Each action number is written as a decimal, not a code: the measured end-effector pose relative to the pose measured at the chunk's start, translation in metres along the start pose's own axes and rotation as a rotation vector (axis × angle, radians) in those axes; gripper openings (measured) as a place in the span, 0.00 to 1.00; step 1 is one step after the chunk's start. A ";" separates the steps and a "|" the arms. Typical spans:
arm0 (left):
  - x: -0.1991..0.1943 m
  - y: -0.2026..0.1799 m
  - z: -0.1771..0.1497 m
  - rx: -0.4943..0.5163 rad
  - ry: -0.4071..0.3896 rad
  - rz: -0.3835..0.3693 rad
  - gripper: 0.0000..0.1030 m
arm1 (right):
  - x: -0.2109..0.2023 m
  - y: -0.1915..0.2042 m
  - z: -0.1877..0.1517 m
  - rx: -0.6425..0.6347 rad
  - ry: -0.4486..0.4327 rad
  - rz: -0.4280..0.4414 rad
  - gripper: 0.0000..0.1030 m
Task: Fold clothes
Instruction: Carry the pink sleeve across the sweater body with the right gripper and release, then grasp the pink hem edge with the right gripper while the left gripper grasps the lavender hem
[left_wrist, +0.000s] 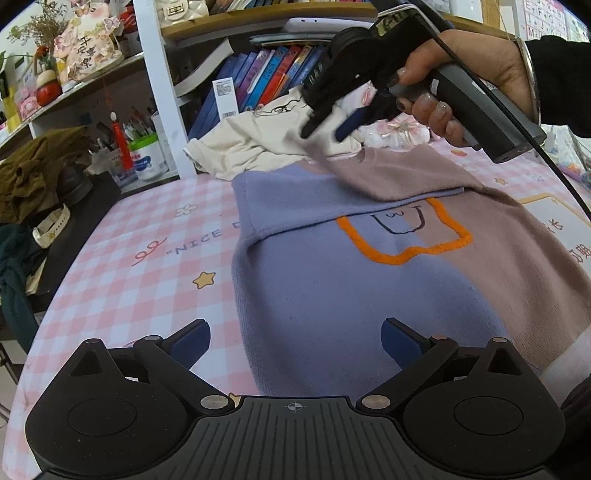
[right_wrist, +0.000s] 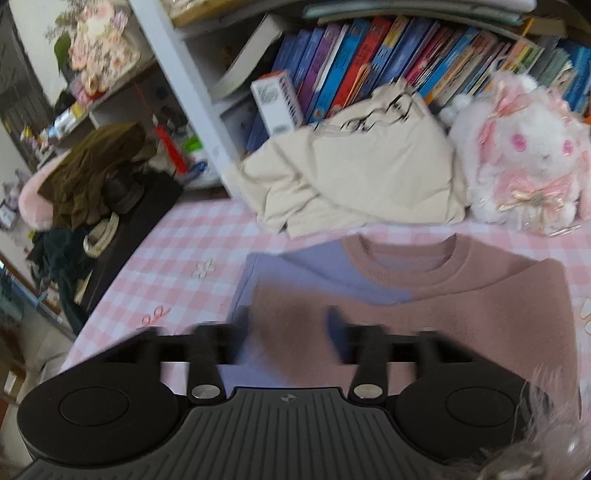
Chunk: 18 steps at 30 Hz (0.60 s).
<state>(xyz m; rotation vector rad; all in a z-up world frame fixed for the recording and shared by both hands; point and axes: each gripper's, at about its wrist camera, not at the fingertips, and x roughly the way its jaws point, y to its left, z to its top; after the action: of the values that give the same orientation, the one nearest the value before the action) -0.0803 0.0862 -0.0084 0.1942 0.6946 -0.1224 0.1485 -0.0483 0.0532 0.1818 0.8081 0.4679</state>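
A: On the pink checked desk (left_wrist: 122, 258), the two-tone sweater (left_wrist: 332, 288) lies flat, lavender on one half and dusty pink on the other, with an orange outlined patch (left_wrist: 402, 236) on its chest. Its left edge runs straight, with a wide strip of bare cloth-covered desk between it and the desk's left side.

B: And the far edge?

A: Tighter. A cream garment (right_wrist: 354, 177) is heaped just beyond the collar, and a white plush rabbit (right_wrist: 524, 155) sits beside it against the row of books (right_wrist: 369, 59).

B: What does each camera add?

A: The left wrist view shows the right gripper (left_wrist: 325, 129) from outside, held by a hand (left_wrist: 454, 81) in a dark sleeve, above the sweater's folded pink sleeve (left_wrist: 388, 173). Its jaws stand partly apart; the sleeve rises toward them in a blur, but no pad presses it. The right wrist view shows the rabbit whole and the round neckline (right_wrist: 402, 266), which the other view hides behind the gripper.

B: The left gripper (left_wrist: 295, 339)?

A: Jaws spread wide over the lavender half, nothing between them.

B: Any containers?

A: A white tub with a green lid (left_wrist: 147, 158) stands on the low shelf left of the desk, with pens or brushes upright just behind it. Beside that, an olive garment (left_wrist: 40, 170) is bunched on a dark surface, with a pale watch (left_wrist: 51, 225) below it.
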 end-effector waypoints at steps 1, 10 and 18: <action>0.000 0.000 0.000 -0.001 0.000 -0.001 0.98 | -0.002 -0.001 0.000 0.005 -0.010 -0.001 0.50; 0.004 -0.002 0.004 0.023 -0.014 -0.034 0.98 | -0.024 -0.033 -0.019 0.085 0.002 -0.063 0.51; 0.007 -0.008 0.008 0.059 -0.032 -0.071 0.98 | -0.055 -0.049 -0.061 0.086 0.038 -0.120 0.52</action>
<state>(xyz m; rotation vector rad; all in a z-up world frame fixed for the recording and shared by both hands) -0.0716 0.0765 -0.0078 0.2242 0.6670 -0.2135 0.0871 -0.1184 0.0311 0.2032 0.8717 0.3246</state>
